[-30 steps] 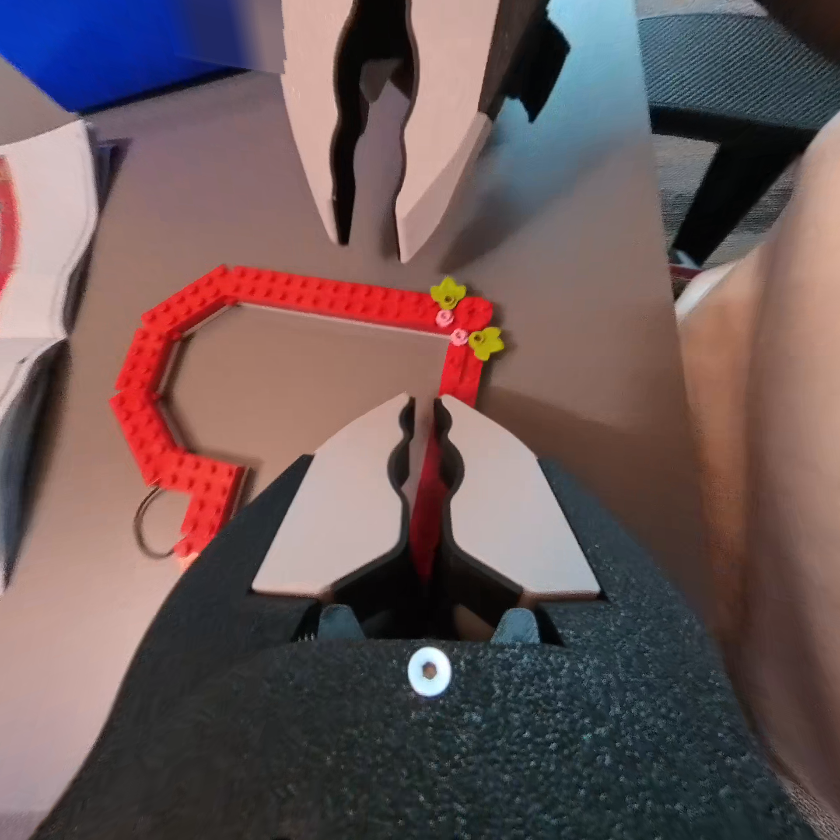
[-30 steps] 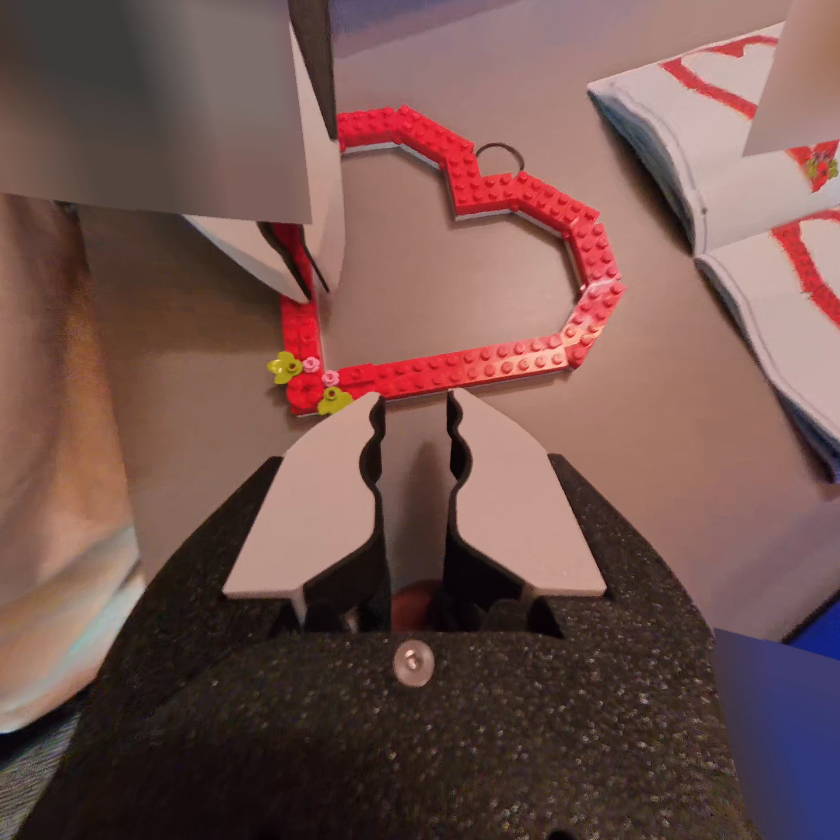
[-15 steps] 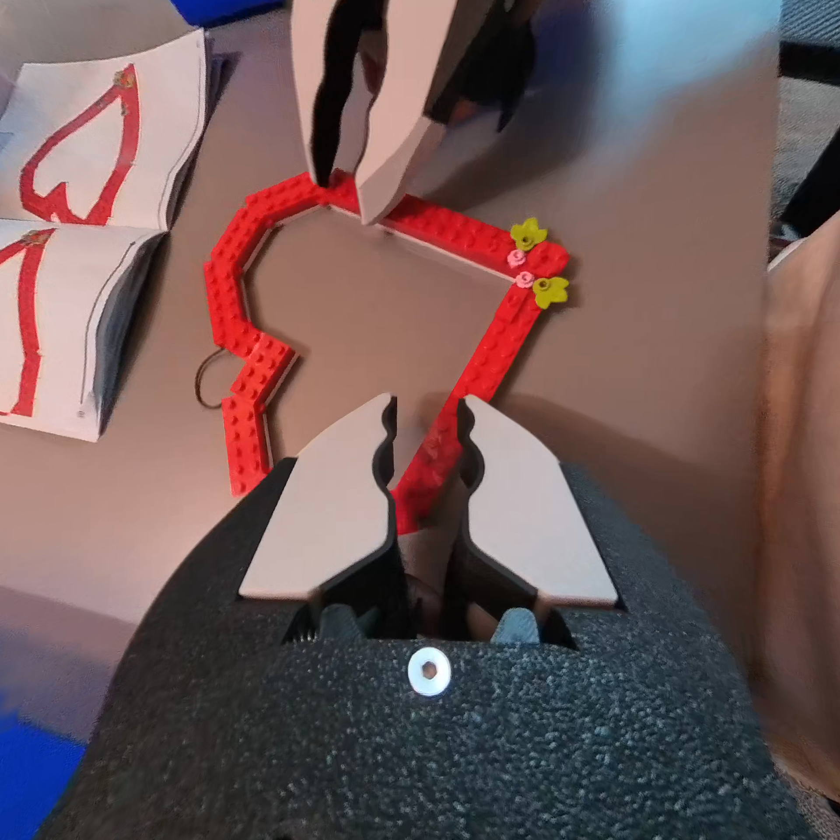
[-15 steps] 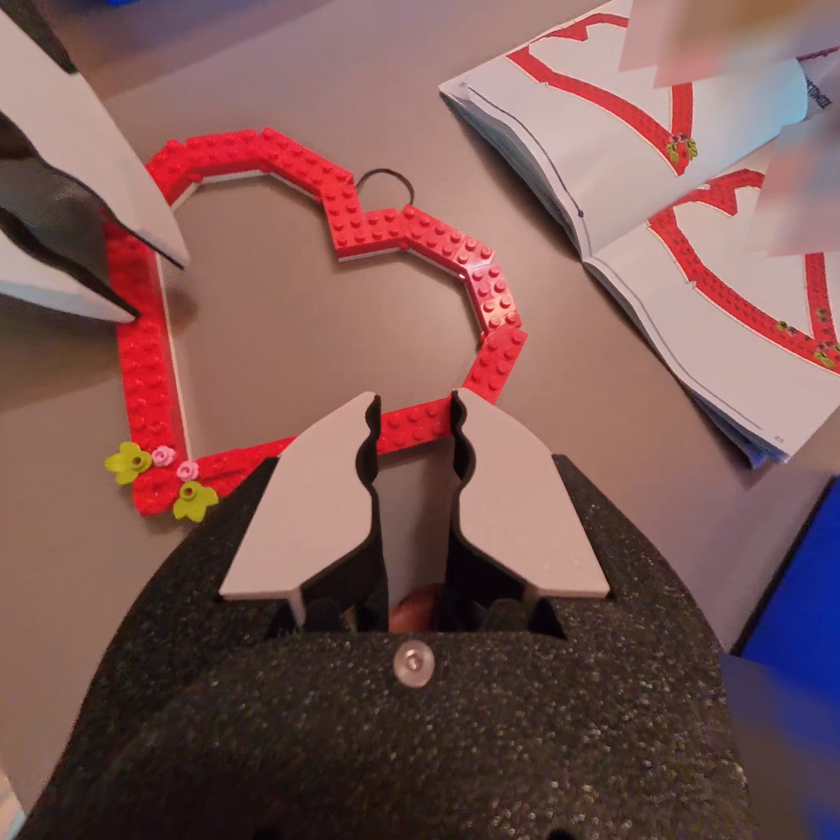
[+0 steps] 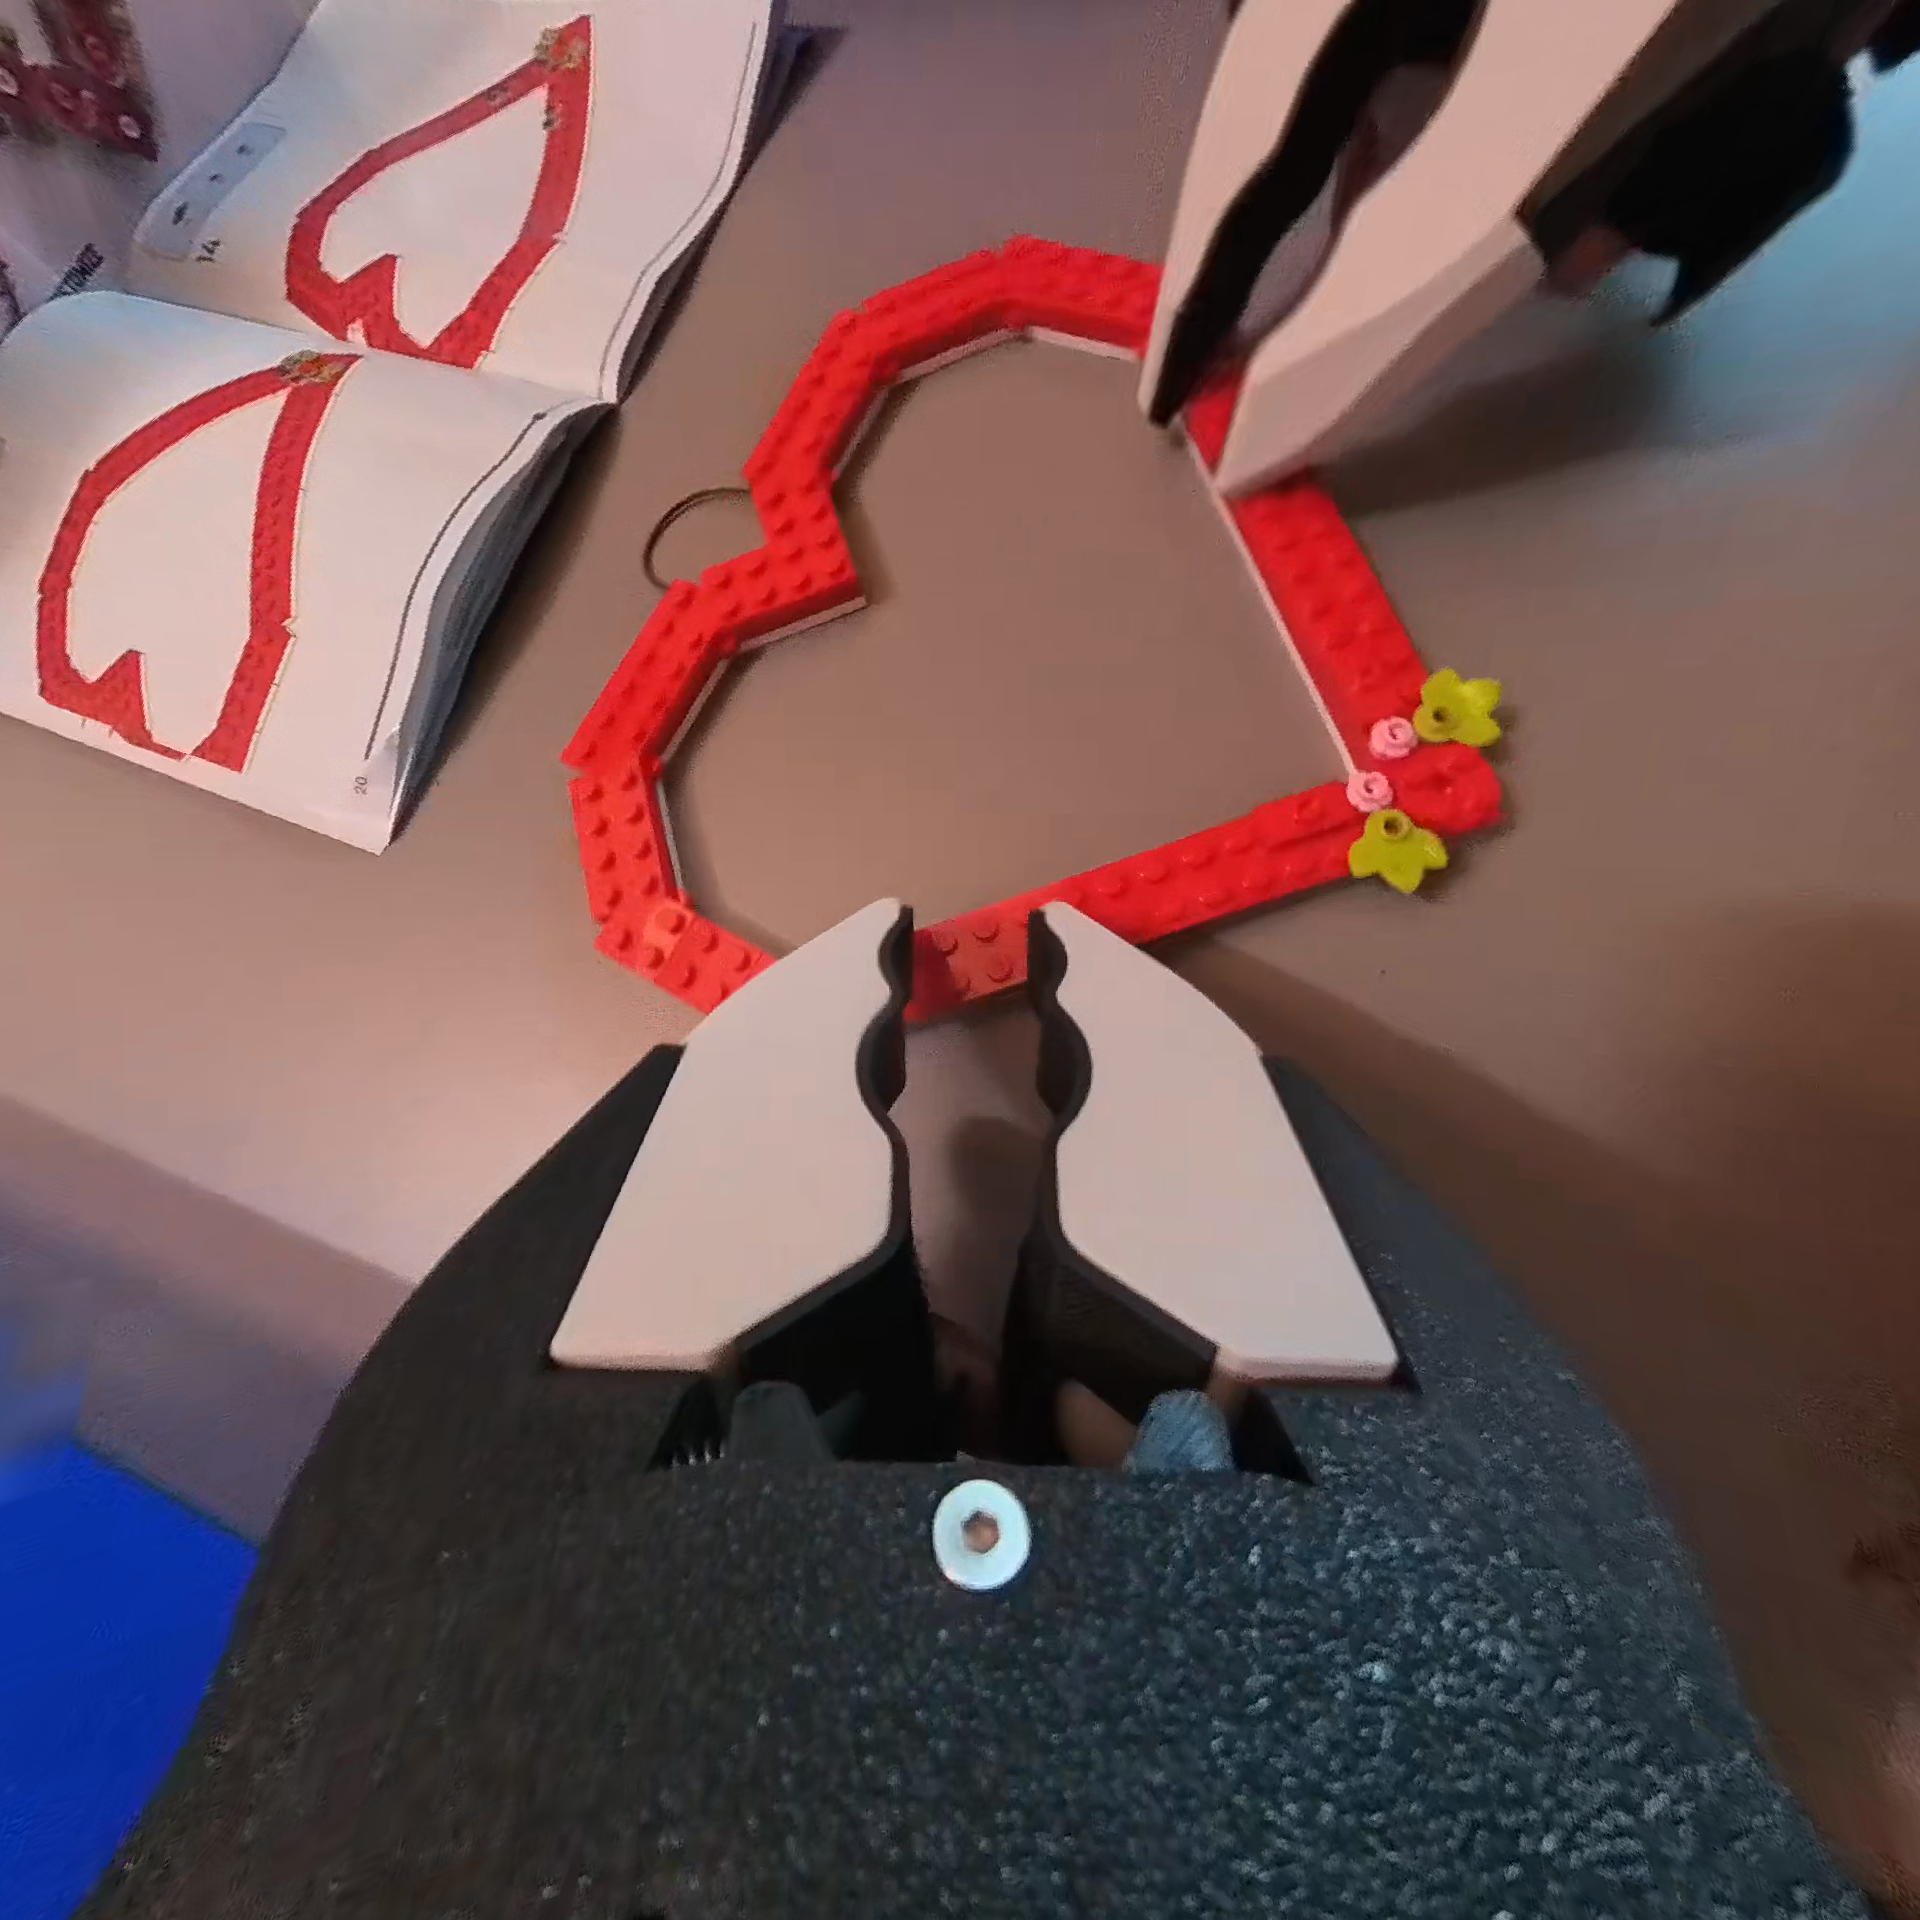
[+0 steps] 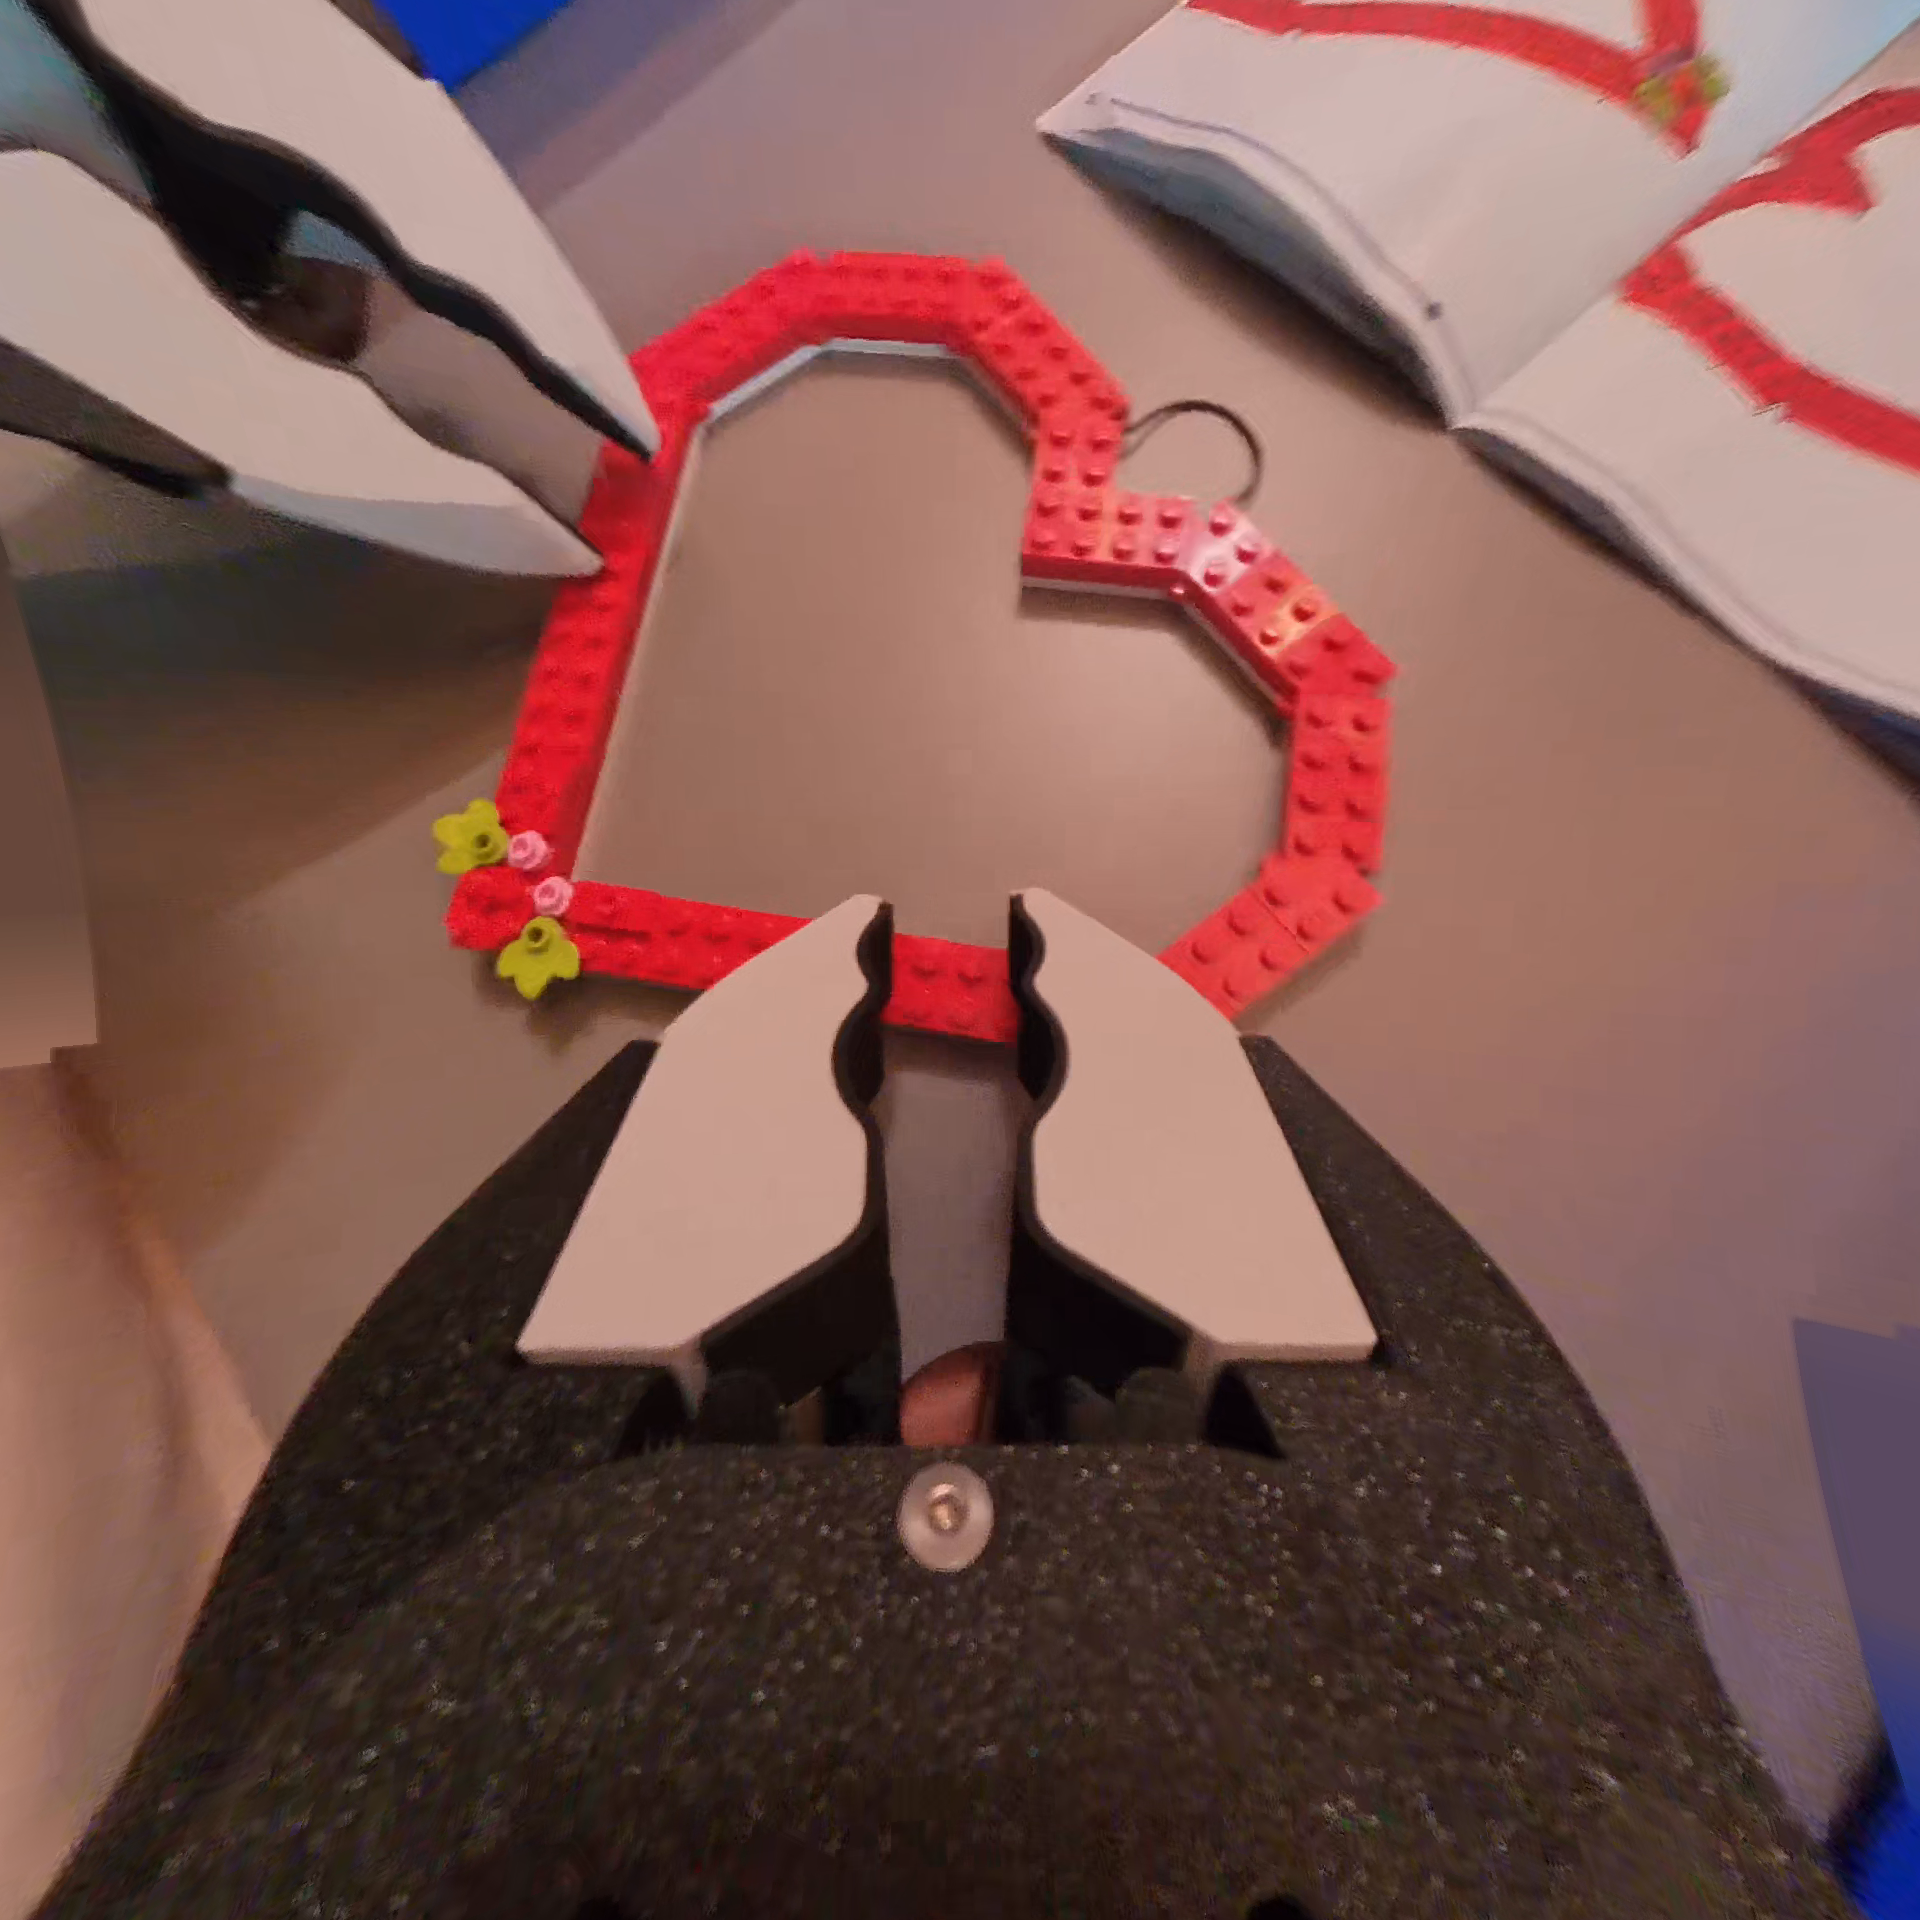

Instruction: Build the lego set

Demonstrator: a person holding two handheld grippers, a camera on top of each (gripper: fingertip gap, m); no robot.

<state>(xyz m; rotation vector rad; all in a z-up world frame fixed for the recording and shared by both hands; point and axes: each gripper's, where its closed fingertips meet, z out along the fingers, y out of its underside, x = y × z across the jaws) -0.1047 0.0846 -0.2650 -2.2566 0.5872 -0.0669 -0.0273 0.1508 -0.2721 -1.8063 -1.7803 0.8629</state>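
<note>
A red brick heart (image 5: 1049,644) lay flat on the brown table (image 5: 987,727), filling the middle of both views. Its pointed end carried two yellow-green leaves (image 5: 1459,709) and two small pink flowers (image 5: 1390,738), at the right of the left wrist view and at the lower left of the right wrist view. A thin dark loop (image 5: 681,535) poked out by the notch of the heart.

The left gripper (image 5: 968,914) sat low in the centre of its own view, its fingers a narrow gap apart, holding nothing, with one straight side of the heart showing between the tips. The right gripper (image 6: 945,906) stood the same way in its view, fingers slightly parted and empty over the other straight side. Whether either one touched the bricks could not be told.

Each gripper also showed in the other's view: the right one at the upper right, the left one at the upper left, tips down at the frame.

An open booklet (image 5: 343,436) lay at the upper left of the left wrist view, well apart from the heart.
</note>
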